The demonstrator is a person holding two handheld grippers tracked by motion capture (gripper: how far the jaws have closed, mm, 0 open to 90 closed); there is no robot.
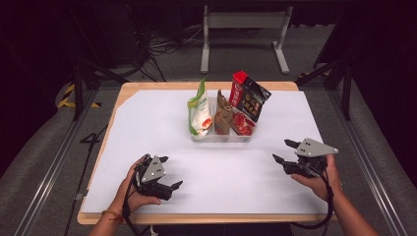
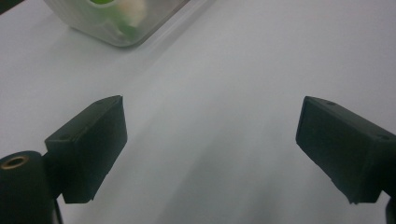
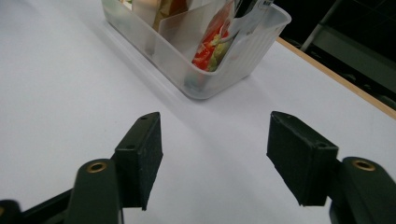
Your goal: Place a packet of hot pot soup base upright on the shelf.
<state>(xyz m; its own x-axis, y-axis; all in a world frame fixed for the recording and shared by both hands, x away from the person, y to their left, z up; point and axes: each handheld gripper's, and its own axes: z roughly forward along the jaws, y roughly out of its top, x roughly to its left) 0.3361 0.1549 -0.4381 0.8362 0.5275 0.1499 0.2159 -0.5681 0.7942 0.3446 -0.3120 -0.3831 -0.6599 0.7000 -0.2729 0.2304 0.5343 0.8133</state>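
A clear plastic bin [image 1: 222,138] with dividers stands at the table's middle. It holds a green and white bag [image 1: 199,112], a brown pouch [image 1: 223,116], a small red packet [image 1: 243,123] and a tall red and black box [image 1: 249,95] that leans to the right. My left gripper [image 1: 169,172] rests near the front left of the table, jaws open and empty [image 2: 212,149]. My right gripper [image 1: 285,151] hovers at the front right, open with nothing between its fingers [image 3: 215,156]. It points toward the bin's corner [image 3: 205,84].
White paper [image 1: 147,123] covers the wooden table [image 1: 125,88]. A white metal frame [image 1: 244,29] stands on the floor behind the table, with cables beside it. Dark stands flank the table on both sides.
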